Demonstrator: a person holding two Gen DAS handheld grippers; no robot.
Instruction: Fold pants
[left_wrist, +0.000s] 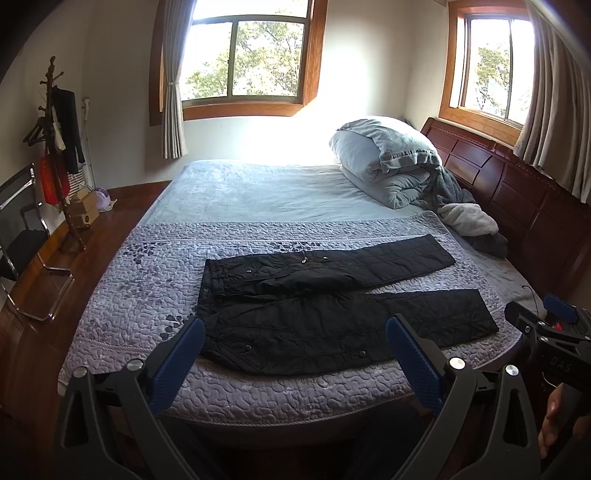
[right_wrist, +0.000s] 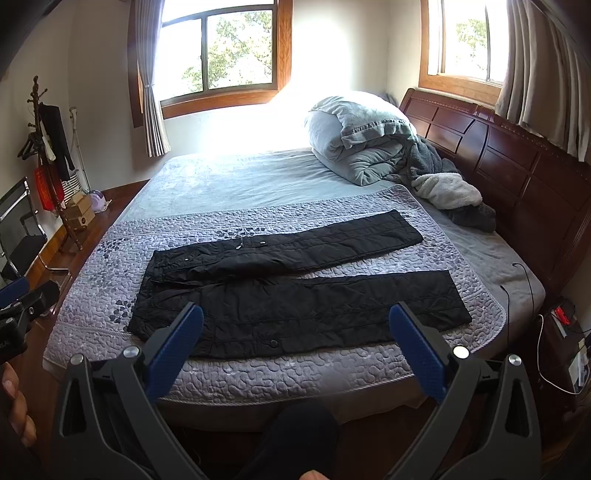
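Black pants (left_wrist: 325, 302) spread flat on the bed (left_wrist: 258, 192), legs apart. Left gripper (left_wrist: 295, 341) and right gripper (right_wrist: 295, 328) level at the bed's near edge, fingers (right_wrist: 177, 347) released, clear of the pants.

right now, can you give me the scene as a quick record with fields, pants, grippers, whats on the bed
pants: black quilted pants spread flat, unfolded, legs apart, waist to the left, hems to the right
surface: purple quilted bedspread on the bed
left gripper: open, above the near bed edge, holding nothing
right gripper: open, above the near bed edge, holding nothing
bedding: folded grey duvet by the headboard
fold progress: none yet
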